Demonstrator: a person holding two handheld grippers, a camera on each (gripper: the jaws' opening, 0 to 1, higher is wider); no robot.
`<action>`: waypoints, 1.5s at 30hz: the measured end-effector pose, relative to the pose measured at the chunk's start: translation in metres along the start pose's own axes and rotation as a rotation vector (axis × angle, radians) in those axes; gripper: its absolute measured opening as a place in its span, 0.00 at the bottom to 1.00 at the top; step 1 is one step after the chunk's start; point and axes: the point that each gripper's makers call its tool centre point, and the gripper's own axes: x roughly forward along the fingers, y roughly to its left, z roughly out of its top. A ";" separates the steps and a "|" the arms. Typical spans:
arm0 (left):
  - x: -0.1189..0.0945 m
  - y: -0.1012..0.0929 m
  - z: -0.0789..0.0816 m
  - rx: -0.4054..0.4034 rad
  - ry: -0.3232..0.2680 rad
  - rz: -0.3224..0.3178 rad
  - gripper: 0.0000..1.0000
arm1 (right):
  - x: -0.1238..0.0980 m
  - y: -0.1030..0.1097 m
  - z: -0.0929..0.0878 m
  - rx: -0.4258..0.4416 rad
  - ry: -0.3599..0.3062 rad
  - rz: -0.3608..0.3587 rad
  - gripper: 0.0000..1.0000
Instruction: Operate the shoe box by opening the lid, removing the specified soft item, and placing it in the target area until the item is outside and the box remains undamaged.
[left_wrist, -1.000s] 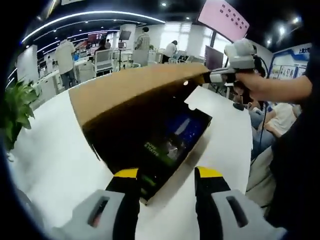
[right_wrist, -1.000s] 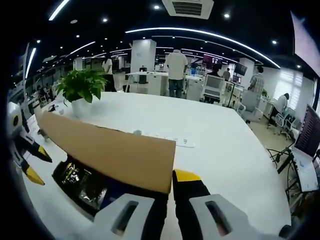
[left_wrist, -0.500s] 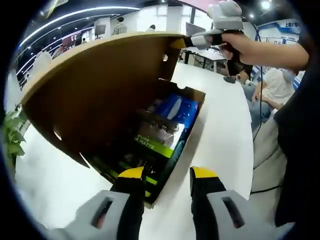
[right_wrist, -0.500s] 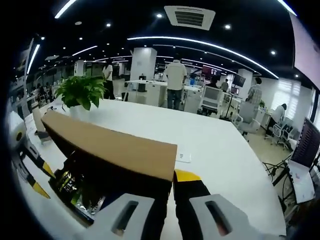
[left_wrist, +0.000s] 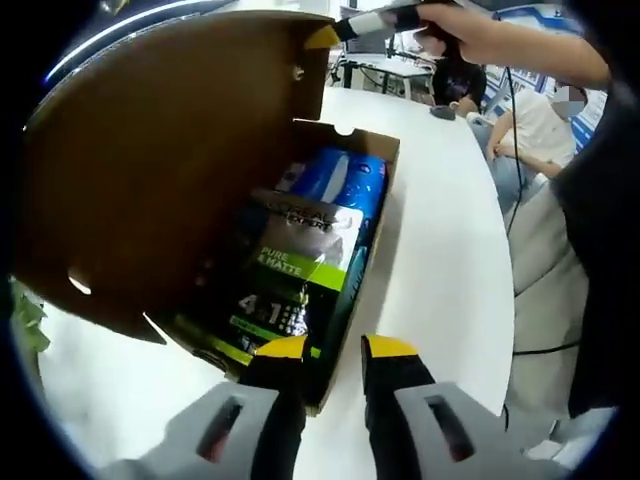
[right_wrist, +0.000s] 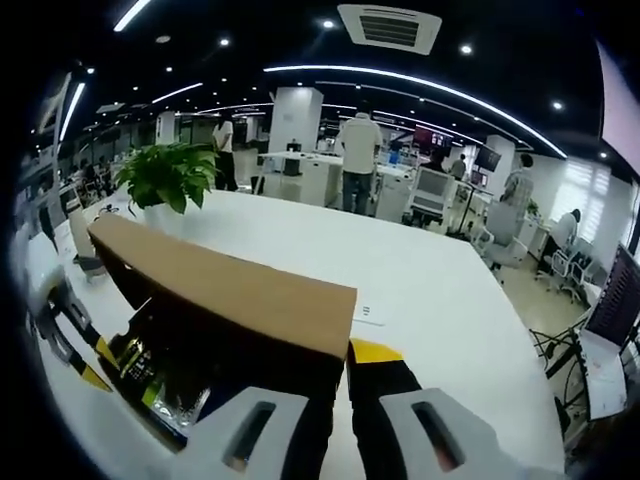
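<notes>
White table carries the shoe box, lid raised; the right gripper is clamped on the lid's edge. Soft packs sit inside (black-green, blue). Left gripper hovers near the box's end, jaws narrowly parted, nothing held.

White table: open shoe box on it, potted plant at far edge.

The far half of the shoe box interior is screened by the raised lid, the packets' small print is left unreadable, and the right gripper's left jaw is hidden behind the lid's edge.
</notes>
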 end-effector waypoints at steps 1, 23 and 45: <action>0.001 -0.002 -0.001 0.016 0.012 -0.012 0.17 | 0.000 0.000 0.000 -0.001 0.002 0.003 0.00; 0.028 -0.012 -0.027 0.220 0.204 -0.055 0.13 | 0.004 0.000 0.000 -0.009 0.018 0.031 0.00; 0.045 -0.013 -0.035 0.332 0.284 -0.055 0.12 | 0.002 0.002 0.001 0.013 -0.024 0.015 0.03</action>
